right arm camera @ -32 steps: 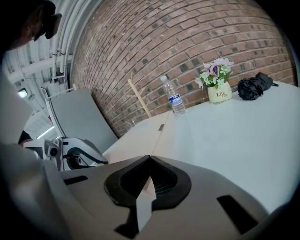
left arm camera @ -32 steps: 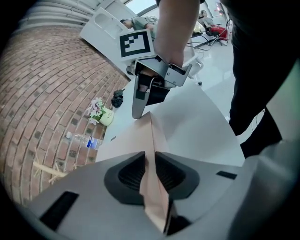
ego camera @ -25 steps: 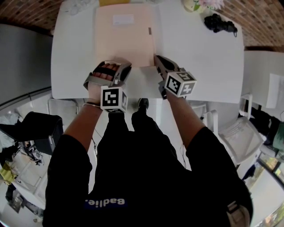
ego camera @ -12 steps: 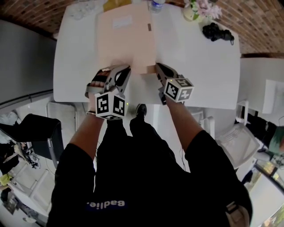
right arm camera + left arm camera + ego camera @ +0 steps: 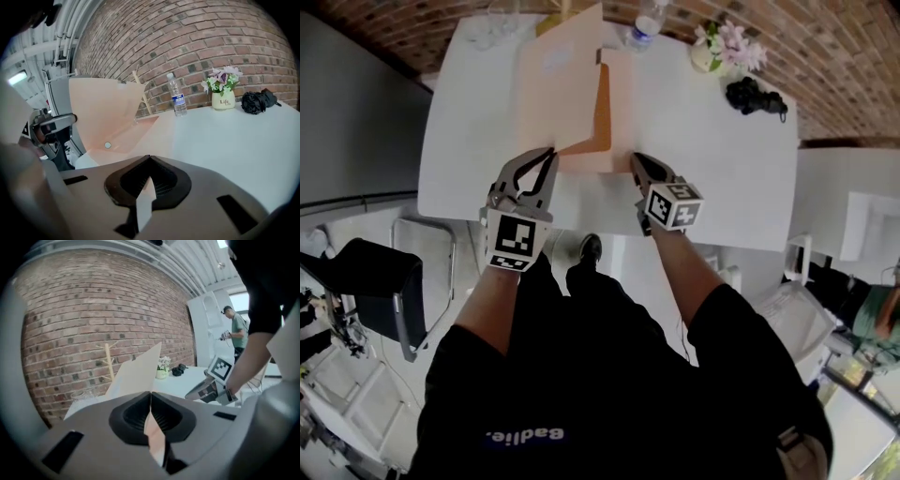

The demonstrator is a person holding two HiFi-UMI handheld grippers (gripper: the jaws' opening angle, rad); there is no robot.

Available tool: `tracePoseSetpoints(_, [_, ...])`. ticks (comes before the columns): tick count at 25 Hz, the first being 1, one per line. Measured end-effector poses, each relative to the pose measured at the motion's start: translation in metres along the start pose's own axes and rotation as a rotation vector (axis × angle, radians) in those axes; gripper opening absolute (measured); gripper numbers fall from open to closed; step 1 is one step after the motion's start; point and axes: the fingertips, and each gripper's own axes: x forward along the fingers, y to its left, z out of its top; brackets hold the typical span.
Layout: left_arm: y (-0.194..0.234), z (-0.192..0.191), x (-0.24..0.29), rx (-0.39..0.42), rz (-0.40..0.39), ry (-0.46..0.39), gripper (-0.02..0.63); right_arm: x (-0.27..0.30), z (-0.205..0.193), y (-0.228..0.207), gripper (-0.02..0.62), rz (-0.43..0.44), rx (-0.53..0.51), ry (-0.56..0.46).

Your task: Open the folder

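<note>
The folder is laid at the middle of the white counter, partly opened: its peach front cover is raised on edge and tilted towards nine o'clock, while the lower leaf is left flat on the counter. A small round snap is seen on the cover's inner face. At the folder's seven o'clock corner the cover is pinched by the left claw, whose jaws are closing on it, a thin peach edge being pressed between the pads. At the five o'clock corner the right claw is pressed together on a pale sheet; whether that sheet is the lower leaf or a paper inside cannot be told. Each claw is topped by a marker cube and is carried by a bare forearm. Beyond the folder, a water bottle is stood at one o'clock by the counter's far edge, a pot of flowers is set further round at about one to two o'clock, and a black bundle is placed at two o'clock, well apart from the folder. Clear glassware is found at eleven o'clock. A brick wall is seen behind the counter, and a black chair is stood on the floor at eight o'clock.
</note>
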Motion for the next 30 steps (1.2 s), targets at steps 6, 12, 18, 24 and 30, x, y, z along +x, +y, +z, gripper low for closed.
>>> tracePoseSetpoints(6, [0.036, -0.001, -0.029, -0.392, 0.058, -0.12, 0.009, 0.001, -0.001, 0.001, 0.029, -0.013, -0.044, 0.026])
tracePoseSetpoints(12, [0.068, -0.019, -0.055, -0.671, 0.13, -0.234, 0.011, 0.001, -0.001, 0.002, 0.029, -0.029, -0.052, 0.032])
tracePoseSetpoints(18, [0.09, -0.042, -0.079, -0.897, 0.209, -0.31, 0.011, 0.003, -0.005, 0.002, 0.029, -0.044, -0.075, 0.049])
tracePoseSetpoints(24, [0.114, -0.07, -0.097, -1.098, 0.294, -0.381, 0.009, 0.003, -0.004, 0.003, 0.029, -0.055, -0.09, 0.055])
tracePoseSetpoints(30, [0.139, -0.119, -0.116, -1.387, 0.405, -0.484, 0.008, 0.003, -0.001, 0.005, 0.029, -0.055, -0.113, 0.063])
